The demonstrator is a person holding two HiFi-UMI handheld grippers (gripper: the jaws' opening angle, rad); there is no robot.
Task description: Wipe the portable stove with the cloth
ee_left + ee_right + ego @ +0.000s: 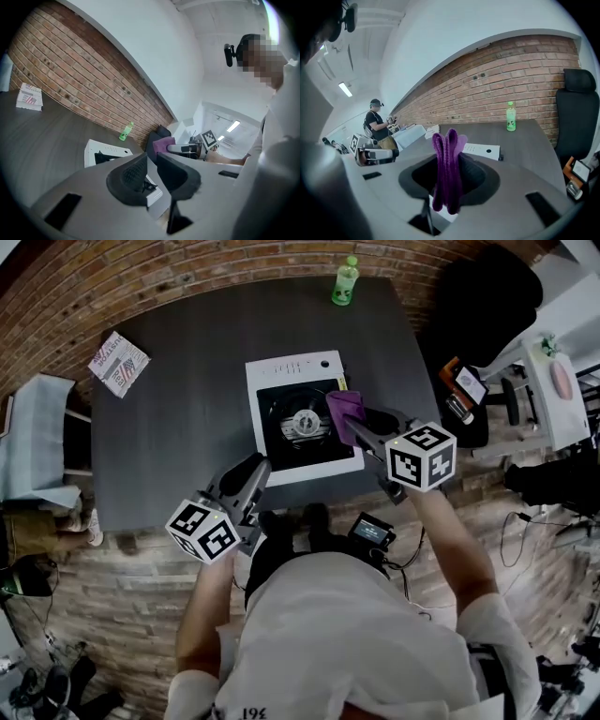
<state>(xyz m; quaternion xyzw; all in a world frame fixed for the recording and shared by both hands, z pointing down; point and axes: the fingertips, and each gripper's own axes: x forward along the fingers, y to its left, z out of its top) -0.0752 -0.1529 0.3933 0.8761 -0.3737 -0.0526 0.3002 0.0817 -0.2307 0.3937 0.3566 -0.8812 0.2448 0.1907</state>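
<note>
The portable stove (300, 418) is white with a black burner top and sits on the dark table (187, 427) near its front edge. My right gripper (361, 427) hovers over the stove's right side, shut on a folded purple cloth (344, 407). In the right gripper view the cloth (446, 173) stands upright between the jaws, with the stove (480, 149) behind it. My left gripper (248, 479) hangs at the table's front edge, left of the stove's near corner. Its jaws are drawn almost together around nothing (151, 161). The stove (105, 152) shows beyond them.
A green bottle (345, 281) stands at the table's far edge behind the stove. A printed packet (119, 363) lies at the far left corner. A black chair (487, 296) stands to the right of the table. Another person (377, 124) stands far off.
</note>
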